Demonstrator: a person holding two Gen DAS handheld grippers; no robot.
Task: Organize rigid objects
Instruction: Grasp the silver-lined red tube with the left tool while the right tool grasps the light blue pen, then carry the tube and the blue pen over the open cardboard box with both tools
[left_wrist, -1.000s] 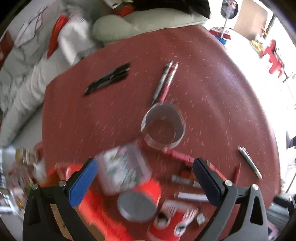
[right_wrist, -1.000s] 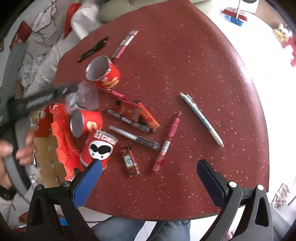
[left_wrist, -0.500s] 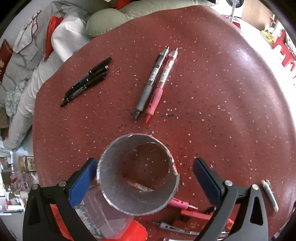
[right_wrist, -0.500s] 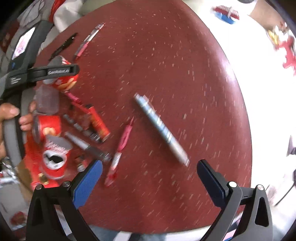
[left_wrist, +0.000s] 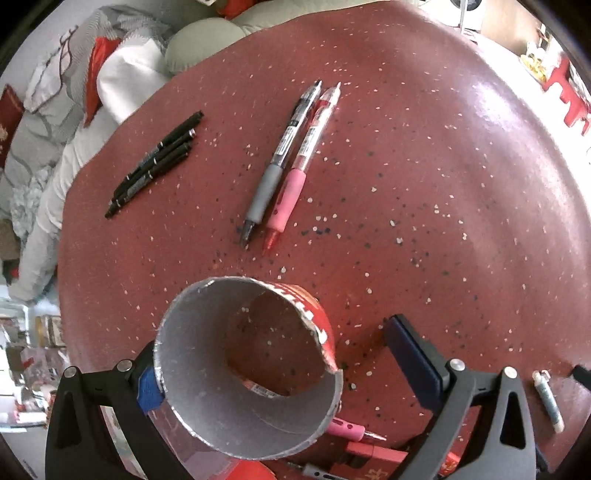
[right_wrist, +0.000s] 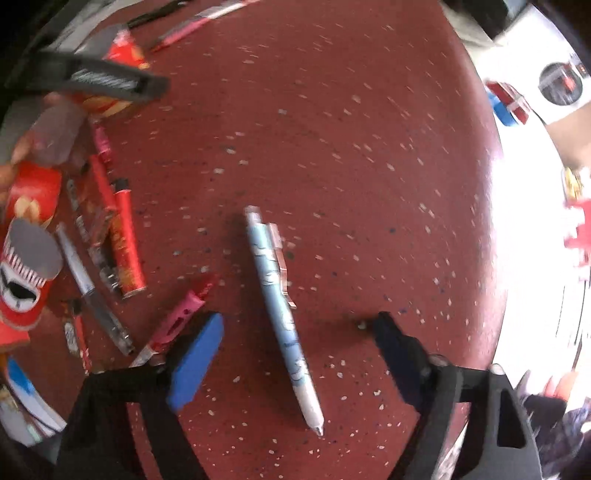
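**Right hand-held gripper centred over the blue pen, long axis crosswise to the closing line**

Nearest to me, my right hand-held gripper (right_wrist: 295, 354) points down at the counter (right_wrist: 369, 155). Its jaws have just been closing and now stand part open, with the light blue pen (right_wrist: 280, 310) lying flat between them. Neither pad touches the barrel yet; nothing is grasped.

The pen's long axis runs from the clip end, farther from me, to the tip, nearer to me. It passes through the jaw gap roughly at right angles to the closing line. In my judgement that alignment suits a pinch on the mid barrel.

My left hand-held gripper (left_wrist: 288, 373) stands released around the open red snack tube (left_wrist: 251, 373). The tube wall sits against the left pad and apart from the right pad.

Farther out on the left side lies a cluster of pens (right_wrist: 92, 280) and red sticks. The right hand is the nearer one to the blue pen.
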